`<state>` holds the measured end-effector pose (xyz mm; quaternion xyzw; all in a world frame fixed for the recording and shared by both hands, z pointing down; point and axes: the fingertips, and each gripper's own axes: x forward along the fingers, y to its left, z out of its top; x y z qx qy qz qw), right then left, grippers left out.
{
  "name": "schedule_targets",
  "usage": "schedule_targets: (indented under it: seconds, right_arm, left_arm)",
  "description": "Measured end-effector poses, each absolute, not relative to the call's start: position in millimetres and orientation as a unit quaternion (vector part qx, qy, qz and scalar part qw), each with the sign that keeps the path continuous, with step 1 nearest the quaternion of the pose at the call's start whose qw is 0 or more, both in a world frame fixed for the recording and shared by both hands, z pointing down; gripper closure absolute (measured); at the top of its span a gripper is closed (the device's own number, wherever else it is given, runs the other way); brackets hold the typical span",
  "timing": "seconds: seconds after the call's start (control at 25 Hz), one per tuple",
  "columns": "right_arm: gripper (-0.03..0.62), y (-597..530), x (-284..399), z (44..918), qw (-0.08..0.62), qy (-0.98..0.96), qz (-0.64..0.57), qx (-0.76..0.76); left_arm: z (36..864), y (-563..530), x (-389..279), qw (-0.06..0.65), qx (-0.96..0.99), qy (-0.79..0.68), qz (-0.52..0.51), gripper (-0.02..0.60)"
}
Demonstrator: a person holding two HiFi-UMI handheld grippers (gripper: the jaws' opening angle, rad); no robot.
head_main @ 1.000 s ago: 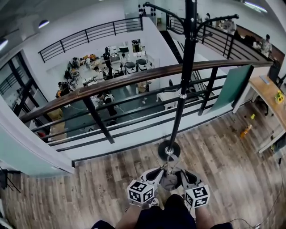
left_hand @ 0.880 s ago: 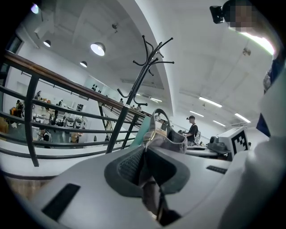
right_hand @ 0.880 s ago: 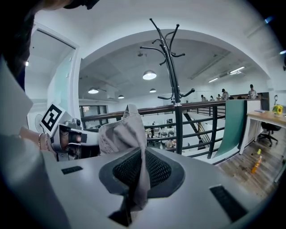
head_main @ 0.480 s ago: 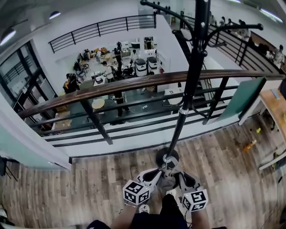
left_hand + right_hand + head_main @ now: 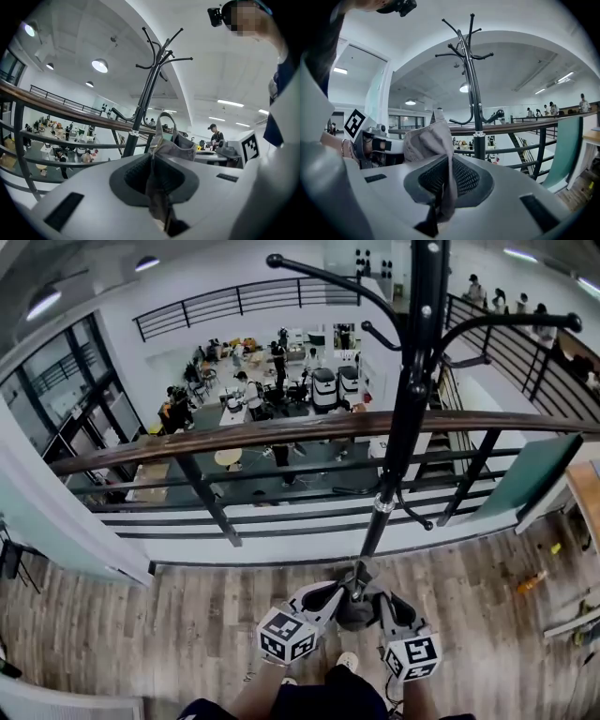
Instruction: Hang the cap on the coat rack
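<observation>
A grey cap [image 5: 357, 609] hangs between my two grippers, just in front of the foot of the black coat rack [image 5: 405, 427]. My left gripper [image 5: 338, 595] is shut on the cap's fabric on its left side, my right gripper [image 5: 374, 600] on its right side. In the left gripper view the cap [image 5: 176, 143] rises from the shut jaws, its strap loop upright, with the coat rack [image 5: 149, 91] beyond. In the right gripper view the cap [image 5: 428, 139] folds over the jaws; the coat rack [image 5: 474, 89] stands close ahead, its hooks [image 5: 462, 52] high above.
A dark railing with a wooden handrail [image 5: 272, 432] runs right behind the rack, over a lower hall with people and desks. A teal panel [image 5: 527, 474] leans on the railing at the right. Plank floor [image 5: 187, 624] lies to either side.
Both grippers have carried the cap forward and a little up, closer to the rack. The rack's foot, seen earlier, is now hidden behind the cap and grippers.
</observation>
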<state>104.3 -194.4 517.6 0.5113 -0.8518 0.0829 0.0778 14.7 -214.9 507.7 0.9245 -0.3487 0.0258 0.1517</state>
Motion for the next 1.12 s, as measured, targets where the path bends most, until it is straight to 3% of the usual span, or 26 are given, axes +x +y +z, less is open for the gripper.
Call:
schedule_targets:
  seconds: [0.4, 1.12]
  right_arm:
    - [0.556, -225, 125, 462, 0.079, -0.886, 0.019, 0.456]
    - [0.554, -246, 116, 280, -0.082, -0.898, -0.109, 0.418]
  left_arm:
    - [461, -244, 41, 0.112, 0.922, -0.37, -0.013, 0.552]
    - [265, -268, 25, -0.058, 0.929, -0.352, -0.103, 0.551]
